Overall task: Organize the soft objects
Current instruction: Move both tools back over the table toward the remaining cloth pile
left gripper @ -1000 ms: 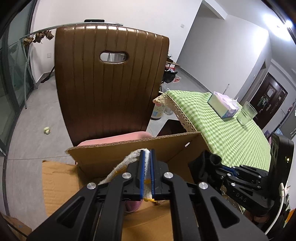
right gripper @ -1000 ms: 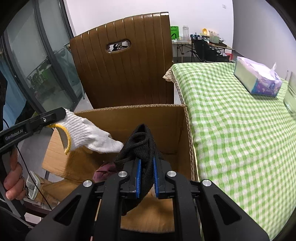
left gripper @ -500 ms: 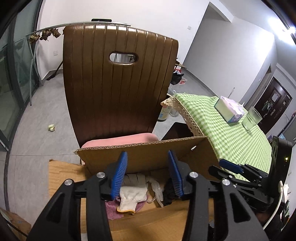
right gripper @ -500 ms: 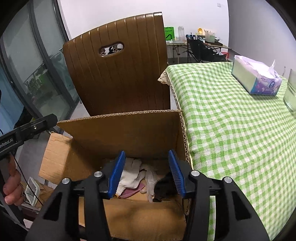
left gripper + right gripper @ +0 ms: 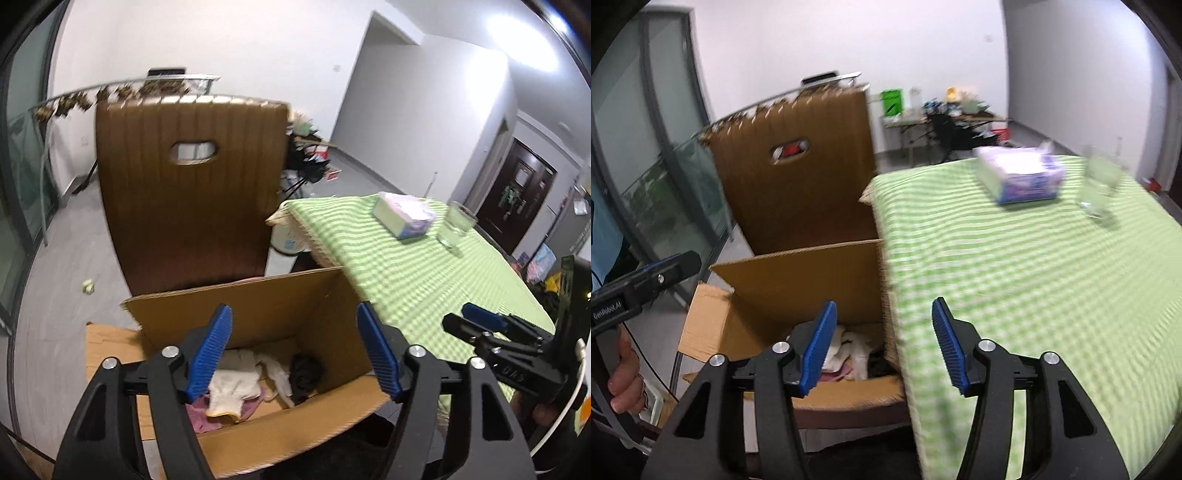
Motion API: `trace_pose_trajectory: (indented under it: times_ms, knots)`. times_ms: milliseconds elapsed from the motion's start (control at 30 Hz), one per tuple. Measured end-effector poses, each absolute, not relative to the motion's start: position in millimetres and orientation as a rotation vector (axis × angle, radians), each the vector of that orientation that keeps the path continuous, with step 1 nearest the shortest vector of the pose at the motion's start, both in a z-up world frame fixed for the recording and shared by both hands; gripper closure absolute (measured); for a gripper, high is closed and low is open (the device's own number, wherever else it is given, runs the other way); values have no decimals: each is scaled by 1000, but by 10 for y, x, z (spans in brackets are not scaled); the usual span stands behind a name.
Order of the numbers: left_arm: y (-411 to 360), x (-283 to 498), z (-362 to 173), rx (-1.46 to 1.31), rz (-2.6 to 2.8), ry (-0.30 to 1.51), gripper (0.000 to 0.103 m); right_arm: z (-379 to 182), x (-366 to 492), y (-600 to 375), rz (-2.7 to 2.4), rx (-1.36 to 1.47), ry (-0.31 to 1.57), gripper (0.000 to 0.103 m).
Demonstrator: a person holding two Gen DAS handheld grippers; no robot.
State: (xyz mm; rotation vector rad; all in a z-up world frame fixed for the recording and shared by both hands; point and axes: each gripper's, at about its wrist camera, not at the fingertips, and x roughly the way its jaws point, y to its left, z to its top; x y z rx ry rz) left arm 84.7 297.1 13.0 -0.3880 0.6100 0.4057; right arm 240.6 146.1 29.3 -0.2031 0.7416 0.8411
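An open cardboard box (image 5: pixel 258 295) (image 5: pixel 798 273) stands on a chair beside the table. Inside lie a white work glove (image 5: pixel 231 391), a black knit piece (image 5: pixel 304 373), a pink cloth (image 5: pixel 199 415) and more white fabric (image 5: pixel 855 350). My left gripper (image 5: pixel 295 350) hovers above the box, its jaws opening, nothing between them. My right gripper (image 5: pixel 884 345) hangs over the box's right wall and the table edge, jaws opening and empty. Each gripper shows in the other's view: the right gripper (image 5: pixel 480 325) and the left gripper (image 5: pixel 665 271).
A brown ribbed chair back (image 5: pixel 192 206) rises behind the box. The table with the green checked cloth (image 5: pixel 1034 266) carries a tissue box (image 5: pixel 1019 177) and a drinking glass (image 5: pixel 1102 188). A person's hand (image 5: pixel 626 384) holds the left tool. Glass doors stand at left.
Both grippers let go of their loads, the white glove and the black knit piece, which now lie in the box. The jaws spread wide and both grippers rose and pulled back.
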Motion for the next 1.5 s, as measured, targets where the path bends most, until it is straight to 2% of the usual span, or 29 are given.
trace_pose_trajectory:
  times_ms: [200,467,900,1133,1500]
  knots:
    - [2315,1011,267,-315,291,594,31,470,2334,579,701,-140,692,49]
    - [980,1422,384,-191,46,613,31,620,2074,-985,451,-37,639,47]
    - [-967,1628,361,-44,-271,644,31,588,1356,-2901,107,108,590,47]
    - [-1522,1630,239,-4,-350,663,31,495,1165,-3431,5,148,597,47]
    - [-1909,1741,55,37,-411,705,31,323,1071,-3834,-49,185,634,47]
